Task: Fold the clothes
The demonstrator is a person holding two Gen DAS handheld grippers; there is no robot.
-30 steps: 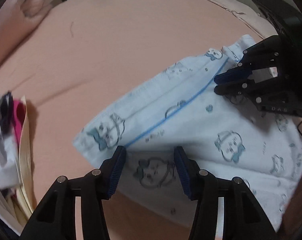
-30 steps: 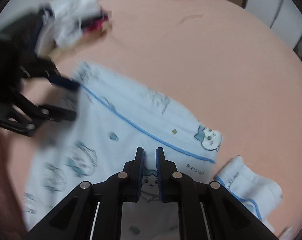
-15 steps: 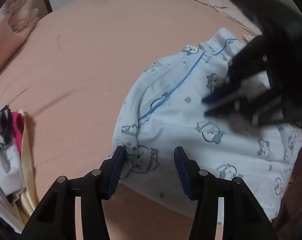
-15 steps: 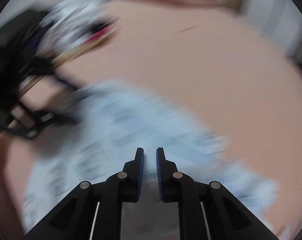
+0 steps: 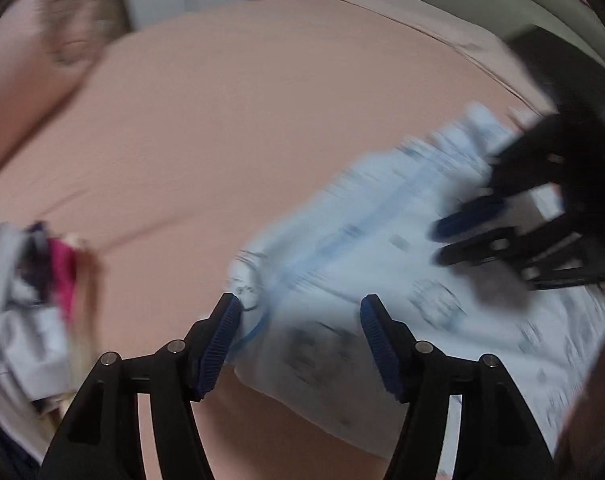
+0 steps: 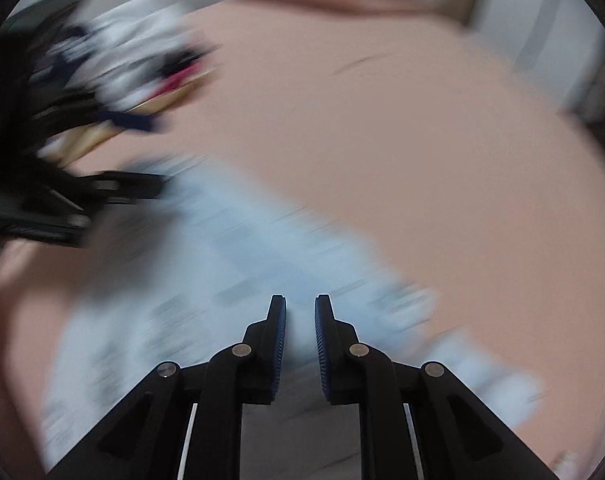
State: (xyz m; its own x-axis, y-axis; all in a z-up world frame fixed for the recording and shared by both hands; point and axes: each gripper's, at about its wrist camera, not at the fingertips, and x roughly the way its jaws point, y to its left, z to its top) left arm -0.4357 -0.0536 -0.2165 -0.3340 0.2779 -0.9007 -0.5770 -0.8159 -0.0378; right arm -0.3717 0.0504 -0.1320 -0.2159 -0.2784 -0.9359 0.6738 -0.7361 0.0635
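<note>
Pale-blue garment on the bed seems soft and light, best pinched at its hem; left tongs are opening over it, right tongs almost closed, apparently empty.

Counting one pale blue printed garment, one messy clothes pile, two grippers, one pink bedsheet.
</note>
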